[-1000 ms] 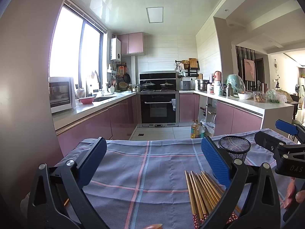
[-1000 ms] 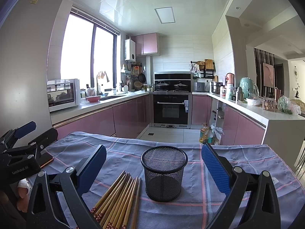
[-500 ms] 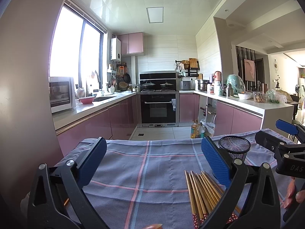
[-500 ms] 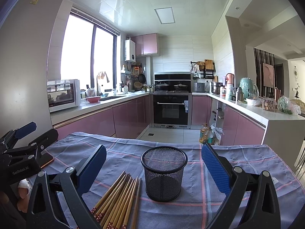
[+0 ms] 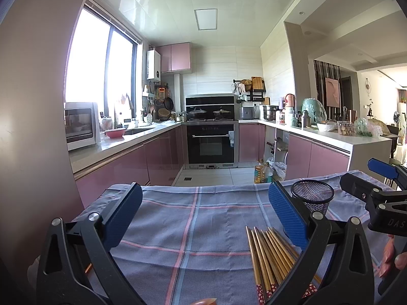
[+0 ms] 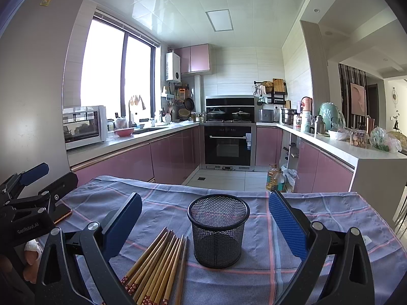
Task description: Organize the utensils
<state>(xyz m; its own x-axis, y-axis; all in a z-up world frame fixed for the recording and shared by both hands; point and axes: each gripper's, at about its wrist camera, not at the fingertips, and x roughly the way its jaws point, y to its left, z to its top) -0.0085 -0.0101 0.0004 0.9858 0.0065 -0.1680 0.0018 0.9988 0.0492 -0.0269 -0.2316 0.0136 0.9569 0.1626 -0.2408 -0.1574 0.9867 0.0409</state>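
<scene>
Several wooden chopsticks (image 6: 157,264) with red patterned ends lie side by side on the blue checked tablecloth (image 6: 318,216), just left of an empty black mesh cup (image 6: 218,231). The cup stands upright, centred ahead of my right gripper (image 6: 205,223), which is open and empty. My left gripper (image 5: 205,216) is open and empty, with the chopsticks (image 5: 269,256) under its right finger and the cup (image 5: 312,198) beyond it. Each gripper shows at the edge of the other's view.
A phone (image 6: 61,213) lies on the cloth at the left edge. Beyond the table's far edge is the kitchen floor with oil bottles (image 6: 274,178), pink cabinets and an oven (image 6: 227,147).
</scene>
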